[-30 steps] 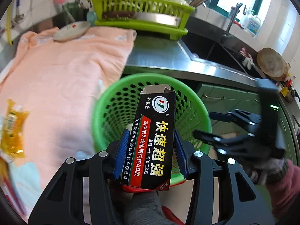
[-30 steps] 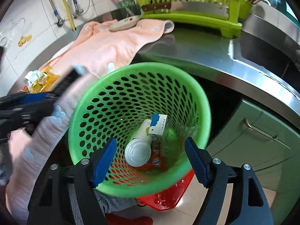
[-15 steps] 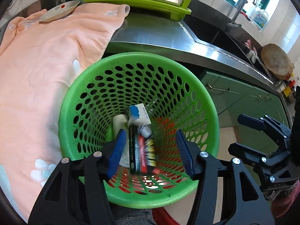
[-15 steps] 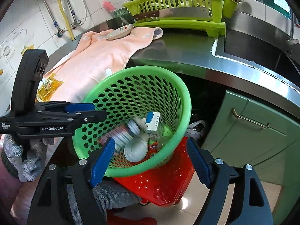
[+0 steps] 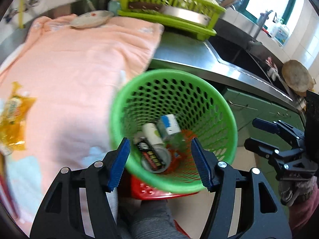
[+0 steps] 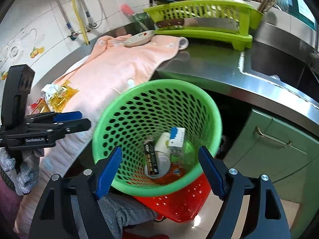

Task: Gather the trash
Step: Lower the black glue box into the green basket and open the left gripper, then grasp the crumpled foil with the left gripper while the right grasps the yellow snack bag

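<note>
A green perforated basket (image 5: 179, 91) (image 6: 159, 82) stands below the steel counter's edge. Inside lie a black glue box (image 5: 150, 155) (image 6: 151, 159), a white cup (image 5: 152, 133) (image 6: 162, 149) and a blue-and-white carton (image 5: 168, 124) (image 6: 177, 137). My left gripper (image 5: 160, 163) (image 6: 79, 119) hovers over the basket's near left rim, its jaws opening with nothing between them. My right gripper (image 6: 160, 171) (image 5: 253, 133) stands open and empty at the basket's right side. A yellow wrapper (image 5: 14, 123) (image 6: 61, 95) lies on the counter at the left.
A peach towel (image 5: 79, 69) covers the counter, with a small dish (image 6: 139, 37) on its far end. Behind stand a lime dish rack (image 5: 169, 2) with a cleaver (image 6: 199, 23), then the sink (image 6: 279, 65). A red basket (image 6: 185, 201) sits under the green one. Green cabinet doors (image 6: 279, 159) are at the right.
The black glue box held in my left gripper a second ago now lies in the basket. The left jaws have opened wider and the gripper has shifted left. The right gripper drew back slightly.
</note>
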`<state>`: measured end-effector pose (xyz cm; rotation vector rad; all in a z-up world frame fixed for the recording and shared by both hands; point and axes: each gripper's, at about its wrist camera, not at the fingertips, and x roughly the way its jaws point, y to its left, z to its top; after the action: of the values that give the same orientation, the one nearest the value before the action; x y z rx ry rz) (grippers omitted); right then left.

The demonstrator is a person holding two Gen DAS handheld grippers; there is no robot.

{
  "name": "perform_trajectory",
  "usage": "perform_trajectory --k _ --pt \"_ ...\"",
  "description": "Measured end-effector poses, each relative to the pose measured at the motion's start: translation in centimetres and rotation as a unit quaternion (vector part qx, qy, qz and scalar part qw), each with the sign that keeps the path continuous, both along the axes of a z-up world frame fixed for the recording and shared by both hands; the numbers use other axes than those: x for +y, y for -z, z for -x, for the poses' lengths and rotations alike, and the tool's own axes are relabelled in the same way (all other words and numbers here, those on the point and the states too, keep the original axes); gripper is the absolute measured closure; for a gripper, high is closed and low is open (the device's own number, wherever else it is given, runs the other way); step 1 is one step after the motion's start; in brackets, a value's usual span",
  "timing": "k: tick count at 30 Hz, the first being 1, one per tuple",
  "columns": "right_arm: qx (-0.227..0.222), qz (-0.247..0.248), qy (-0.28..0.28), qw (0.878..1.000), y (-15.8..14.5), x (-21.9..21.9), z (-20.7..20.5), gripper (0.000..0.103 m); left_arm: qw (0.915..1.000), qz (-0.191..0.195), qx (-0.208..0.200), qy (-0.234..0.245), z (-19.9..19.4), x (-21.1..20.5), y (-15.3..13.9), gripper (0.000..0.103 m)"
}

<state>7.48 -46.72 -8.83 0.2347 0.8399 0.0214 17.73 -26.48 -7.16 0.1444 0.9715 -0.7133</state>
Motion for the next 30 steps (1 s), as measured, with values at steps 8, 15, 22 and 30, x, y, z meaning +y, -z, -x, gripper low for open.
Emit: perform_trajectory --k 8,15,22,30 --pt "-0.013 -0.001 -0.042 0.999 -1.3 4.1 -1.9 0.027 0.9962 -0.01 -0.05 -0.07 -0.9 6.6 -3.7 0.04" --pt "-0.018 -0.002 -0.087 0.996 -1.9 8.3 -3.8 0.027 0.9807 -0.021 -0.088 -0.173 -4.7 13.7 -6.9 0.04" --pt "-0.013 -0.011 -0.114 0.993 -1.8 11.3 -5.8 0.027 0.966 -0.031 -0.072 -0.246 -9.7 18.8 -7.2 0.027" --pt "-0.009 -0.017 -0.137 0.99 -2.0 14.2 -8.3 0.027 0.9664 -0.038 -0.025 -0.253 -13.3 19.6 -4.7 0.027"
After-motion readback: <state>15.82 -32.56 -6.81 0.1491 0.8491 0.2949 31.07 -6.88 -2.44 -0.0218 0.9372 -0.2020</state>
